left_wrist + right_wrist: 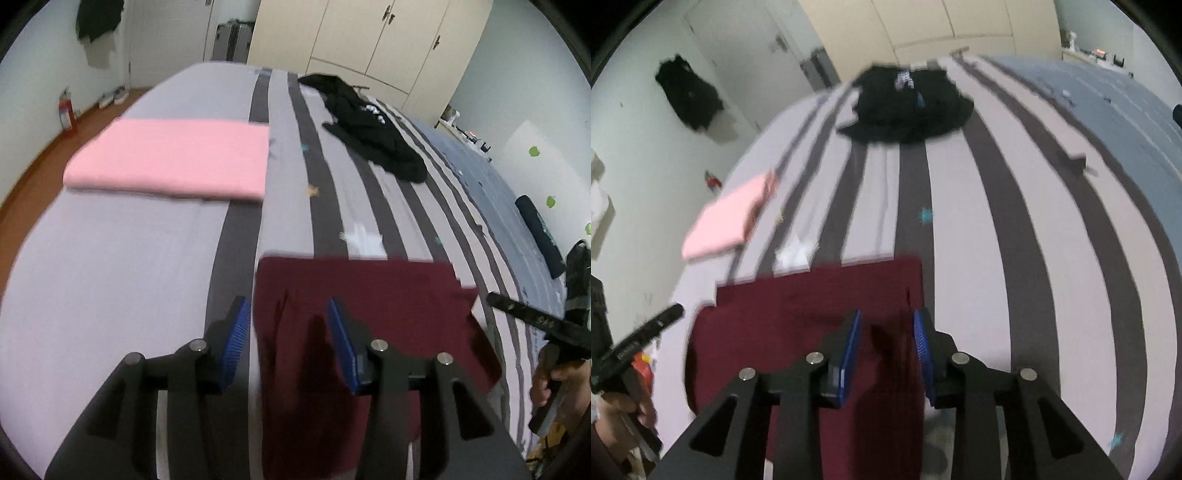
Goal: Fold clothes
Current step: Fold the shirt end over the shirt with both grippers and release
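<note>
A dark red garment (369,295) lies flat, folded to a rectangle, on the near part of the striped bed (110,277). My left gripper (287,306) hovers open over its left edge, blue pads apart and pressing nothing. Over the right edge of the dark red garment (812,306), my right gripper (886,317) is also open with the cloth lying loose beneath. A folded pink garment (173,158) rests at the far left of the bed. Further back lies a crumpled black garment (369,125).
A cream wardrobe (369,37) stands behind the bed. A dark rolled item (539,236) lies on the blue bedding at the right. Wooden floor with a red fire extinguisher (65,110) runs along the left edge. A hand (554,373) holds the other gripper's handle.
</note>
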A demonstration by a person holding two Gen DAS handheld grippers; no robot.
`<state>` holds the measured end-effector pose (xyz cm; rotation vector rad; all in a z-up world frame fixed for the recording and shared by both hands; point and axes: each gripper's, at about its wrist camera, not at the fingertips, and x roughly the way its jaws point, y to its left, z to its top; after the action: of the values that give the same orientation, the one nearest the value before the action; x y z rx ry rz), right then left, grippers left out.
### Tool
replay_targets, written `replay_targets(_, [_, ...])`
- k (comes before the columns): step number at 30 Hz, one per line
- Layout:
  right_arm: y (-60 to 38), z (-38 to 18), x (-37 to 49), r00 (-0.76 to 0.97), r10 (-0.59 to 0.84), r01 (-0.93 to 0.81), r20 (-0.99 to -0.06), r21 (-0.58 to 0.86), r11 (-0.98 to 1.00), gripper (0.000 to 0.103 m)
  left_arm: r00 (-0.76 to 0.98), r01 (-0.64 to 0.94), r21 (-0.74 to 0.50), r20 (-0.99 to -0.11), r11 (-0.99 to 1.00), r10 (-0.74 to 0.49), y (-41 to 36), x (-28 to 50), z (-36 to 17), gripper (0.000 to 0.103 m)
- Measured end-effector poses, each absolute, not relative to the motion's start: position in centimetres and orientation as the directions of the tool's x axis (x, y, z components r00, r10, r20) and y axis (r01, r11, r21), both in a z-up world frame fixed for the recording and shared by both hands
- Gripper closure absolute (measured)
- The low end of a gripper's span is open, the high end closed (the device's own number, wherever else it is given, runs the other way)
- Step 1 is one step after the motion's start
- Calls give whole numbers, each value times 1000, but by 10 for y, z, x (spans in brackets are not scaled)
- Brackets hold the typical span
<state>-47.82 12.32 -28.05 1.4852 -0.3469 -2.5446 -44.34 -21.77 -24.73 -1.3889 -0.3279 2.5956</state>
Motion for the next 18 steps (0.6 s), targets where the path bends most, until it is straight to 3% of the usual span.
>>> replay_targets(11, [111, -305, -484, -515, -347, 133, -784, 327, -936, 76, -555, -153, -377, -732, -914, 395, -217, -453, -261, 62])
replay_targets(18, [110, -317, -498, -482, -380, 169, -789, 342, -925, 76, -545, -163, -317, -761, -934, 353, -202, -452, -265, 64])
